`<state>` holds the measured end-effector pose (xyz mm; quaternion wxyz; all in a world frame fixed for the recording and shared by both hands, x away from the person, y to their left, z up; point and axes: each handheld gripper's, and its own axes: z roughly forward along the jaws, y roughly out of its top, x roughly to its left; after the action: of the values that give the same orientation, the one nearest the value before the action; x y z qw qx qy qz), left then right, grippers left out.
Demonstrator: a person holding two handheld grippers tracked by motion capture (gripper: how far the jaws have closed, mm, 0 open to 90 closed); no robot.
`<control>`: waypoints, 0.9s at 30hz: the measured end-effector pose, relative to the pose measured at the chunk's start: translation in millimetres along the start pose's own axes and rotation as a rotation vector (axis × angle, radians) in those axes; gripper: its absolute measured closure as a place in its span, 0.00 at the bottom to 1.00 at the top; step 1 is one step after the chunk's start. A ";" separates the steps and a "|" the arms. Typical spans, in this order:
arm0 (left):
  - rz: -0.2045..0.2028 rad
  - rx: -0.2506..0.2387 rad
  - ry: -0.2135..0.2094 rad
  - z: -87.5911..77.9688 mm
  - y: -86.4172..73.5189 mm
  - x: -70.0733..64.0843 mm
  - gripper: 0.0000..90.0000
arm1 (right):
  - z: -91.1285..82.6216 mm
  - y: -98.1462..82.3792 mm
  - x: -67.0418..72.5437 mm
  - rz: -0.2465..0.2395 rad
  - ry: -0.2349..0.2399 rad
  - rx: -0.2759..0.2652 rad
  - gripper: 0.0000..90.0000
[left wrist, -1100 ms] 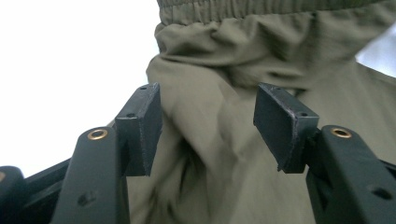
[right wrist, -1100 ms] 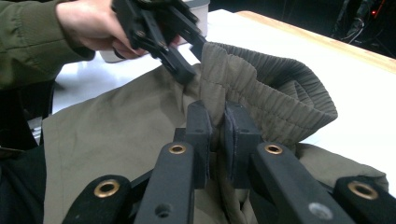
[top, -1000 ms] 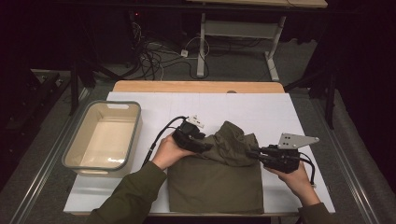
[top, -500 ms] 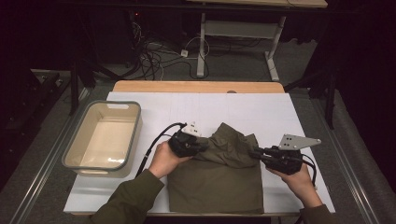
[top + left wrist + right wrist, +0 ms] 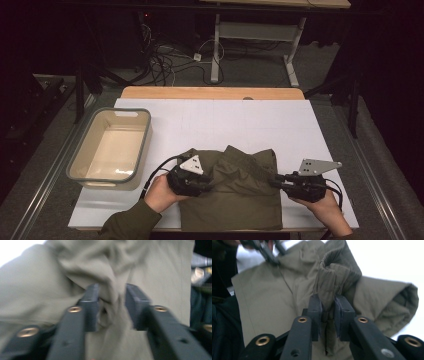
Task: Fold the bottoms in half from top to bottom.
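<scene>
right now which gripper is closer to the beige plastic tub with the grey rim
Left. The left gripper sits at the left edge of the olive green folded garment, just right of the beige plastic tub. The right gripper is at the garment's far right edge.

garment on table, near edge | tub left of garment, apart

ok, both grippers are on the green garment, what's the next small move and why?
Probably re-close the left gripper: its jaws have just been opening and fabric sits loosely between them. The right gripper pinches a fold of the green garment, so the fold could then continue.
</scene>
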<state>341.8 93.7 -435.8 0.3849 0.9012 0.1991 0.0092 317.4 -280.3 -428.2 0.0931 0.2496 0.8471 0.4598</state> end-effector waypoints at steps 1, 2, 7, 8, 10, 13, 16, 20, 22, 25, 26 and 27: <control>-0.010 -0.019 0.011 -3.4 4.0 3.7 0.64 | -0.2 -1.1 -0.8 0.004 0.004 0.009 0.84; -0.022 -0.029 0.015 -5.6 8.9 8.2 0.64 | -0.6 -1.9 -1.3 0.004 0.001 0.009 0.84; -0.058 -0.036 0.038 5.3 38.7 29.5 0.44 | 1.2 -0.7 -2.8 0.006 -0.004 0.011 0.84; -0.070 -0.036 0.029 10.6 43.8 33.5 0.44 | 1.4 -0.4 -2.7 0.004 -0.005 0.011 0.84; -0.097 -0.013 0.031 22.8 52.1 41.4 0.38 | 1.5 -0.2 -2.6 0.001 -0.009 0.010 0.84; -0.129 0.014 0.002 38.0 57.9 49.3 0.37 | 1.0 -0.5 -3.3 -0.003 -0.015 0.008 0.85; -0.147 0.029 -0.061 45.7 57.1 51.5 0.44 | 0.3 -0.3 -3.6 -0.004 -0.032 0.000 0.87; -0.107 0.011 -0.075 39.2 56.8 45.7 0.74 | -0.6 1.2 -3.4 -0.010 -0.041 -0.011 0.87; -0.073 -0.014 -0.080 30.1 57.0 38.5 0.82 | -1.1 2.2 -2.3 -0.015 -0.043 -0.017 0.87; -0.018 -0.049 -0.084 13.3 52.9 21.2 0.84 | -3.3 3.6 0.8 -0.022 -0.036 -0.025 0.86; -0.005 -0.060 -0.094 7.7 49.5 15.0 0.84 | -4.2 3.9 2.0 -0.024 -0.024 -0.025 0.86; 0.005 -0.071 -0.106 2.5 45.0 8.8 0.84 | -5.2 4.0 3.4 -0.028 -0.022 -0.025 0.85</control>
<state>366.2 67.1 -407.4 0.4266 0.8867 0.1755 -0.0306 313.7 -280.6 -421.8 0.1118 0.2416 0.8437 0.4662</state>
